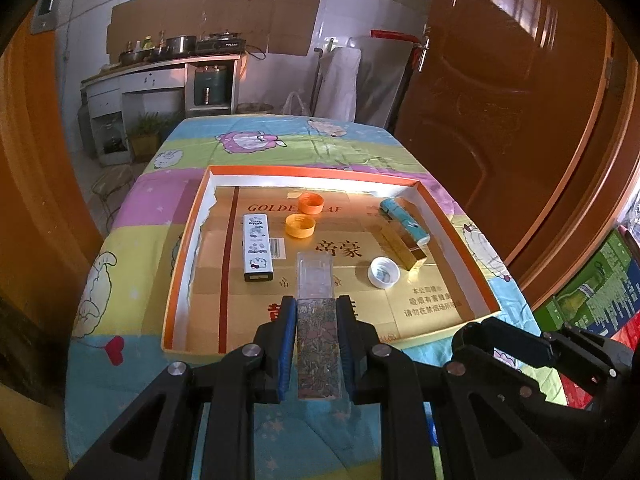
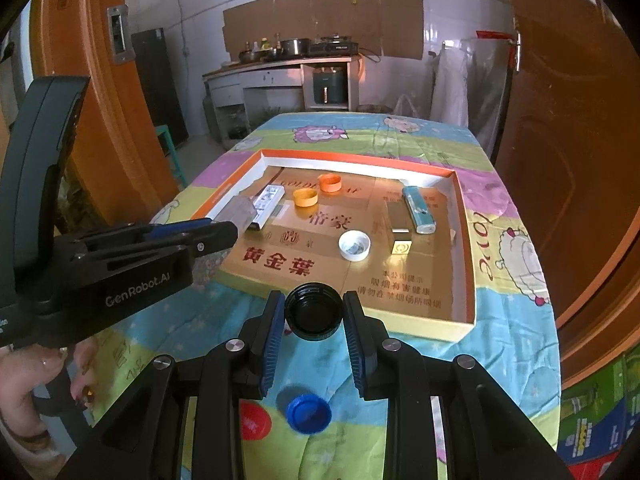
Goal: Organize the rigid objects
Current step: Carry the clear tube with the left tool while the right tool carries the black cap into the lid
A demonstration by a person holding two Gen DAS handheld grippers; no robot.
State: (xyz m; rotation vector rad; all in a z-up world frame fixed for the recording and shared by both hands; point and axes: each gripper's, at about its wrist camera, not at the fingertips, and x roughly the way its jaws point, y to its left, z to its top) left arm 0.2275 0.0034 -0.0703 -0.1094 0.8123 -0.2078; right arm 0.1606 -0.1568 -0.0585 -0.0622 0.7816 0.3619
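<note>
My left gripper (image 1: 316,307) is shut on a long clear case with a flowered insert (image 1: 317,344), whose far end reaches over the near wall of the orange-rimmed tray (image 1: 191,240). In the tray lie a white printed box (image 1: 258,248), two orange caps (image 1: 300,226), a white cap (image 1: 384,272), a gold box (image 1: 400,245) and a teal tube (image 1: 404,220). My right gripper (image 2: 314,303) is shut on a black cap (image 2: 314,316) just short of the tray's near edge (image 2: 420,330). The left gripper (image 2: 224,234) shows at the left with the case (image 2: 242,210).
A blue cap (image 2: 309,408) and a red cap (image 2: 254,420) lie on the cartoon tablecloth (image 2: 516,320) under my right gripper. A person's hand (image 2: 24,392) holds the left tool. A brown door (image 1: 520,120) stands close on the right, with printed cartons (image 1: 596,300) below it.
</note>
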